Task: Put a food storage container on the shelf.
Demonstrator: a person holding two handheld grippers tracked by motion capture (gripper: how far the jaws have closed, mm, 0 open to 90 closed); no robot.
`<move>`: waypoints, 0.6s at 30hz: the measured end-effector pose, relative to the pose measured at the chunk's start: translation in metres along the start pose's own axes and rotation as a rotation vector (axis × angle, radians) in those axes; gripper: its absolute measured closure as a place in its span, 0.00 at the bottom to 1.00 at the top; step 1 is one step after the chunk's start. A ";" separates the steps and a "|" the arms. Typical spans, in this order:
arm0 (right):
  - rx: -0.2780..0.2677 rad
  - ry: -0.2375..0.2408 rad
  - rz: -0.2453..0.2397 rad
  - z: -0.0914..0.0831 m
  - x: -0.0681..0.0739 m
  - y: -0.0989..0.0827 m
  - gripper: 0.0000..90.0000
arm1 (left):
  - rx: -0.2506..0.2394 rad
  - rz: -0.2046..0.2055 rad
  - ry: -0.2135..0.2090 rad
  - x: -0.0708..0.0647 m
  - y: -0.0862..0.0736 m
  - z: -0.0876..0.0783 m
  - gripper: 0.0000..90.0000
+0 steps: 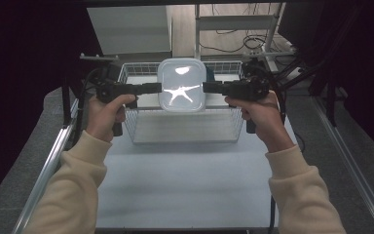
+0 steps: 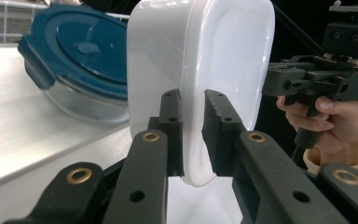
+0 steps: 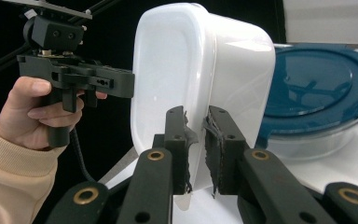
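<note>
White plastic tub (image 1: pixel 182 86), held in the air above the wire basket (image 1: pixel 185 127) on the counter (image 1: pixel 185 185), looks light, stiff and slippery, its thin rim pinched at opposite sides by left tongs (image 1: pixel 152 88) and right tongs (image 1: pixel 212 87).

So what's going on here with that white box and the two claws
A person holds a claw in each hand and has both clamped on opposite edges of a white plastic container. The left claw pinches one rim, the right claw the other. The container is held up over a wire basket on the table. A glass dish with a blue lid sits behind it.
</note>
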State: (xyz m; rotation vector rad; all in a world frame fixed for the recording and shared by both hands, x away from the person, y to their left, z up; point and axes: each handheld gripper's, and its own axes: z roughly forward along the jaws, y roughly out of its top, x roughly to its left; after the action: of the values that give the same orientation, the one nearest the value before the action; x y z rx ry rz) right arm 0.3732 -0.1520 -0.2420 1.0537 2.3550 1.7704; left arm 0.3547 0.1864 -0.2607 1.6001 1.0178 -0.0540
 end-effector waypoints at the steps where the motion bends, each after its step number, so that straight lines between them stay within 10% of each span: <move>1: 0.003 0.001 0.001 0.000 -0.001 0.004 0.87 | -0.001 -0.001 0.000 0.000 0.002 0.000 0.87; 18: 0.014 -0.006 0.043 0.010 -0.027 0.048 0.88 | 0.022 -0.028 0.018 0.013 0.051 0.015 0.87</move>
State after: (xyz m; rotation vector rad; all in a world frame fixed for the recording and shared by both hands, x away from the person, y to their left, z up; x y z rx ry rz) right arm 0.4217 -0.1512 -0.2149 1.1180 2.3623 1.7650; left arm 0.4014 0.1845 -0.2324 1.6088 1.0570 -0.0702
